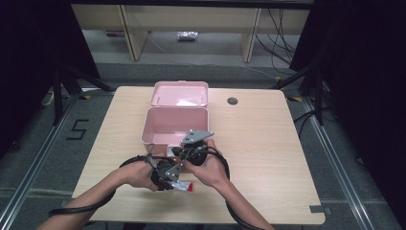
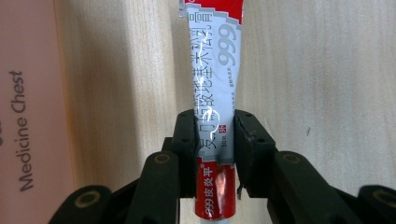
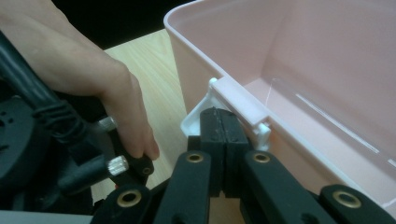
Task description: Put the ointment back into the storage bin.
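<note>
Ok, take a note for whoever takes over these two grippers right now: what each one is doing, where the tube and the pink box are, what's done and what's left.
Left gripper: shut on the ointment tube, gripping its lower part; the tube lies over the wooden table, close to the box front.
Right gripper: jaws shut with nothing between them, tips at the white latch on the box's front wall.
Medicine chest: pink, standing mid-table, lid open and leaning back; its inside looks empty.
Done: box open, tube picked up.
Left: probably move the tube into the box, let go, then close the lid and latch.
</note>
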Demonstrator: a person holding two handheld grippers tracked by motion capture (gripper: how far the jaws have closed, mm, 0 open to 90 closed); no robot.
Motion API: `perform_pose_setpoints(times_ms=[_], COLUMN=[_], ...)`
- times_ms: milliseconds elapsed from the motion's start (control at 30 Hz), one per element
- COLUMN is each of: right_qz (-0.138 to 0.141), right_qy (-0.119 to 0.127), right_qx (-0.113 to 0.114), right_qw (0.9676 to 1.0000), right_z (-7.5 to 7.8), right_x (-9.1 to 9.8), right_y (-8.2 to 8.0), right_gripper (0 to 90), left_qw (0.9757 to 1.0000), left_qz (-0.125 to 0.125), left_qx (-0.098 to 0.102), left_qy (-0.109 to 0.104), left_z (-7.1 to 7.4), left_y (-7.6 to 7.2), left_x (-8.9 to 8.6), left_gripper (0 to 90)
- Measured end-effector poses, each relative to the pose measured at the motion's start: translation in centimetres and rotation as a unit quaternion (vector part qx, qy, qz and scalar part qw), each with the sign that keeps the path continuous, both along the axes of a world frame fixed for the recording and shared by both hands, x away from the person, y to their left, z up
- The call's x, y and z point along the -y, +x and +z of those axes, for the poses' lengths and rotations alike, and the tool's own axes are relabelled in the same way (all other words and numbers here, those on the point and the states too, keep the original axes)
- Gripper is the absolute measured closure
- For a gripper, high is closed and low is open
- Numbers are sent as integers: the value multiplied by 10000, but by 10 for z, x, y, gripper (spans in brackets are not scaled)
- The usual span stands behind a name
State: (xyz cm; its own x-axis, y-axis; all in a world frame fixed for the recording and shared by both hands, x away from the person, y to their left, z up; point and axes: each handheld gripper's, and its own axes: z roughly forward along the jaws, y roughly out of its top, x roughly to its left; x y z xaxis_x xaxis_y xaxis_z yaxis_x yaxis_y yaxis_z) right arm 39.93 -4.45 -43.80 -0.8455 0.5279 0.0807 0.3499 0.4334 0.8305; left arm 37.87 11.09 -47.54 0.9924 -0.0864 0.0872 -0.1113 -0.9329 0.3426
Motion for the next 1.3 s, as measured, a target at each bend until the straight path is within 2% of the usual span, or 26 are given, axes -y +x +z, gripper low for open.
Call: perform_pose_setpoints(times_ms=[67,133,200,400,433,500,533,567,800,967,1100,1300], right_qz=[5,7,8,5,5,0,-31,-29,10,8,-15,-12], right_qy=[2,-1,-2,-1,-3,-1,-17,-15,-15,0,-2,0], right_qx=[3,7,7,7,10,2,-1,5,42,27,10,8], right_qw=[10000,10000,10000,10000,10000,10000,10000,10000,10000,10000,10000,10000], right_z=[0,0,0,0,0,0,0,0,0,0,0,0], right_x=[0,0,0,0,0,0,0,0,0,0,0,0], right_y=[0,0,0,0,0,0,0,0,0,0,0,0], right_gripper=[900,900,900,900,900,900,900,900,900,900,900,900], left_qw=[10000,9998,9998,9993,9997,9992,9994,9992,9988,9984,9984,9977], left_qz=[22,201,183,331,191,318,271,338,399,506,457,518], left_qx=[0,49,31,30,2,47,60,162,233,202,272,357], left_qy=[-31,-79,-70,-190,-173,-219,-185,-142,-155,-180,-199,-269], left_z=[2,3,5,11,12,13,15,17,25,28,30,35], left_y=[-1,-3,-4,-7,-5,-7,-7,-8,-8,-9,-9,-10], left_x=[-1,-4,-6,-16,-18,-22,-23,-26,-34,-37,-39,-43], left_gripper=[712,712,712,712,712,712,712,712,712,713,713,713])
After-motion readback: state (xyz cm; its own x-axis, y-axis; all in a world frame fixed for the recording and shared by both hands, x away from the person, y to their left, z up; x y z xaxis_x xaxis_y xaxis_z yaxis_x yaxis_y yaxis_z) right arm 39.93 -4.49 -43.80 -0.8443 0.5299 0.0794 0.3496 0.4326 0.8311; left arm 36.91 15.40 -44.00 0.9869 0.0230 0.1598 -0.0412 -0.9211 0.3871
